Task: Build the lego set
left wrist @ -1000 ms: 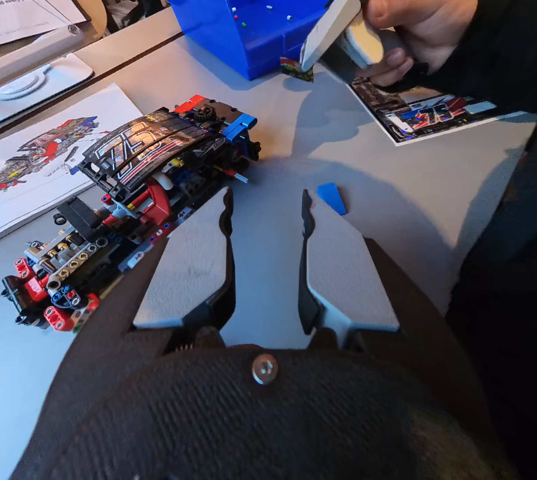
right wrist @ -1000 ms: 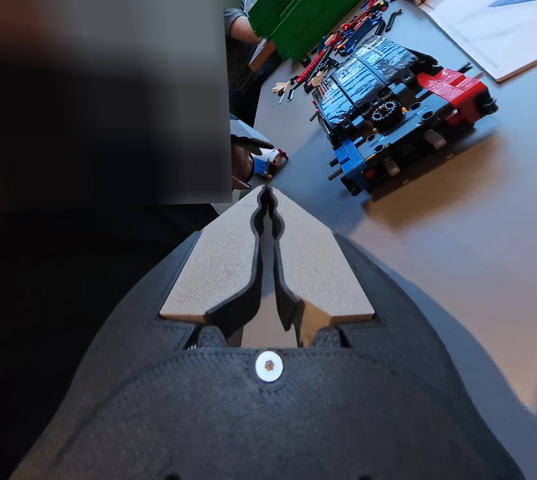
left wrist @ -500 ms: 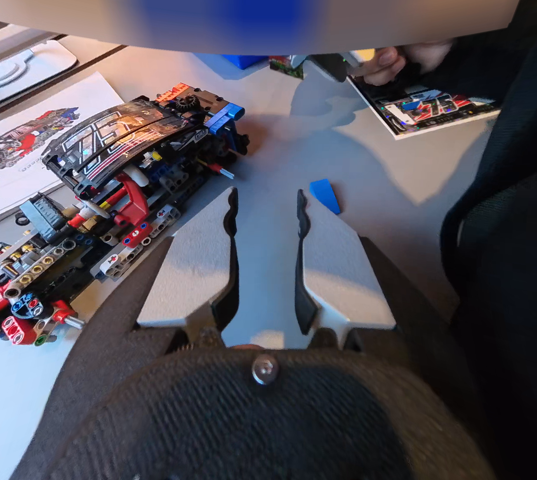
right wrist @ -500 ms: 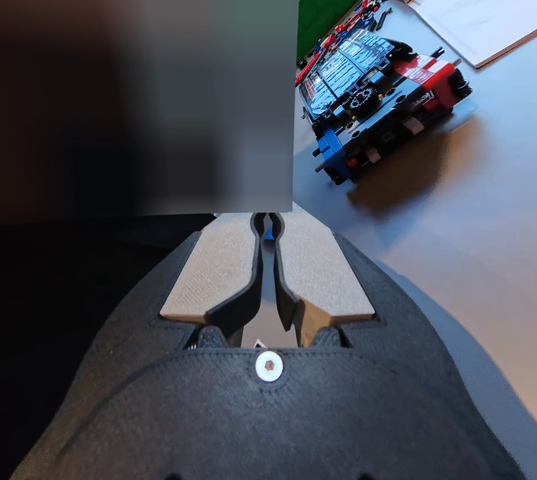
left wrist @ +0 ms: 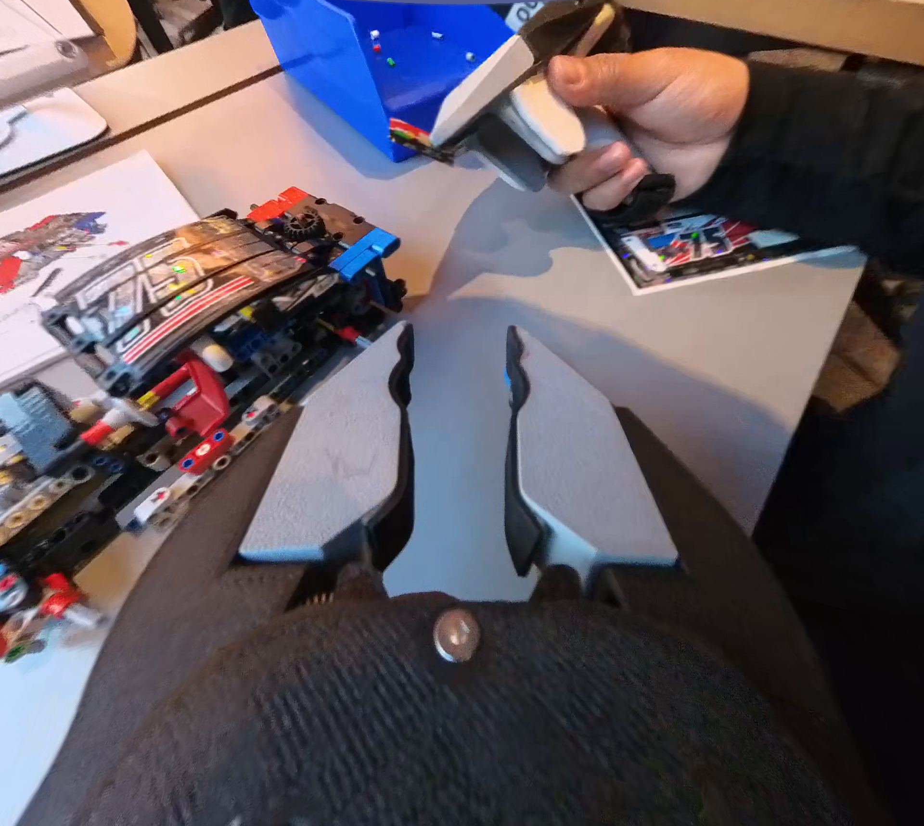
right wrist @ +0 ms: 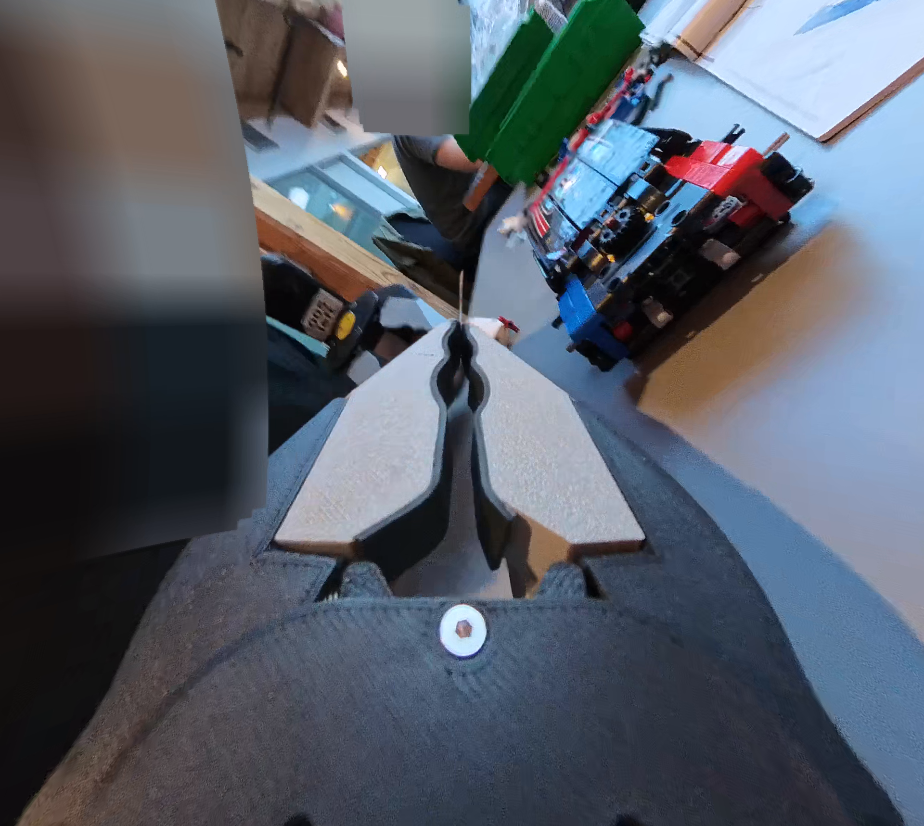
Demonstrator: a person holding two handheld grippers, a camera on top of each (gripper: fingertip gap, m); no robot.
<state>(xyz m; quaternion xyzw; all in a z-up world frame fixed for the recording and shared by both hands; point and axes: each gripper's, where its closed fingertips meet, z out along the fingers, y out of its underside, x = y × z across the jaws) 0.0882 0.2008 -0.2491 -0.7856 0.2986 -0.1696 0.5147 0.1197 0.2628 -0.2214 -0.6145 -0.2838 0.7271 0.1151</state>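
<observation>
- Grey tabletop (left wrist: 625,377) carried the work, with a blue bin (left wrist: 340,67) at the far side and a printed instruction sheet (left wrist: 115,187) at far left.
- Left of centre lay the lego car (left wrist: 210,302) — part-built, its long axis running from near left to far right, with the blue-cornered end (left wrist: 365,252) pointing far right.
- The left gripper (left wrist: 457,342) hung low over the table just right of the car, jaws spread and empty; a sliver of a blue piece (left wrist: 507,374) showed at its right finger.
- The right gripper (right wrist: 460,327) had its jaws pressed together on a thin sticker (left wrist: 412,137), pinched by one edge, held in front of the bin.
- To do this step well, I judged, the sticker should be brought flat and square to its panel, one edge laid first — the free gripper bracing the car so it did not slide.
</observation>
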